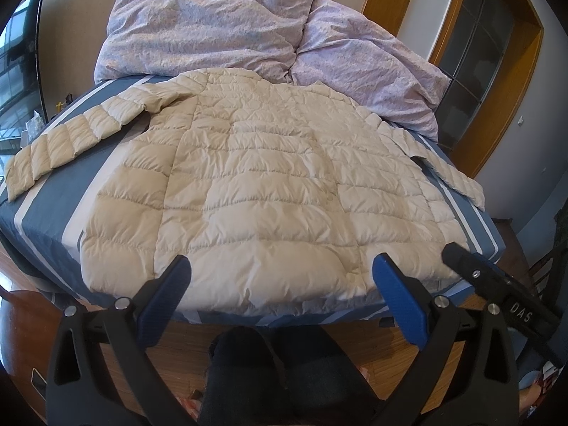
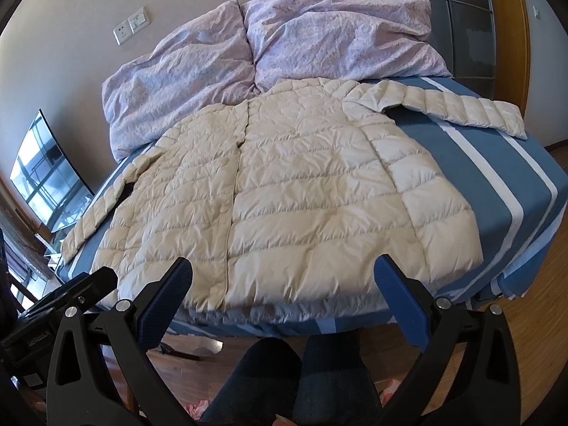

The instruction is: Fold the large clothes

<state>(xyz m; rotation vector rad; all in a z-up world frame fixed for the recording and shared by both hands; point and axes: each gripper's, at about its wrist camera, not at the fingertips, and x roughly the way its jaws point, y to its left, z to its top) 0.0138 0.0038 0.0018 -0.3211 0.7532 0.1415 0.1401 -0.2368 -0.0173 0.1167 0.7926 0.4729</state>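
Observation:
A cream quilted puffer jacket (image 1: pixel 269 184) lies flat on the blue-and-white striped bed (image 1: pixel 49 213), both sleeves spread out to the sides. It also shows in the right wrist view (image 2: pixel 291 191), front closure up. My left gripper (image 1: pixel 280 266) is open and empty, hovering just before the jacket's hem near the bed's foot. My right gripper (image 2: pixel 284 269) is open and empty, also just short of the hem. The right gripper's body (image 1: pixel 497 284) shows at the right of the left wrist view.
A crumpled lilac duvet (image 1: pixel 248 28) lies piled at the head of the bed. A wooden-framed door (image 1: pixel 486 71) stands to the right. A monitor (image 2: pixel 46 174) sits at the left. The person's dark-trousered legs (image 2: pixel 291 383) stand on the wood floor below.

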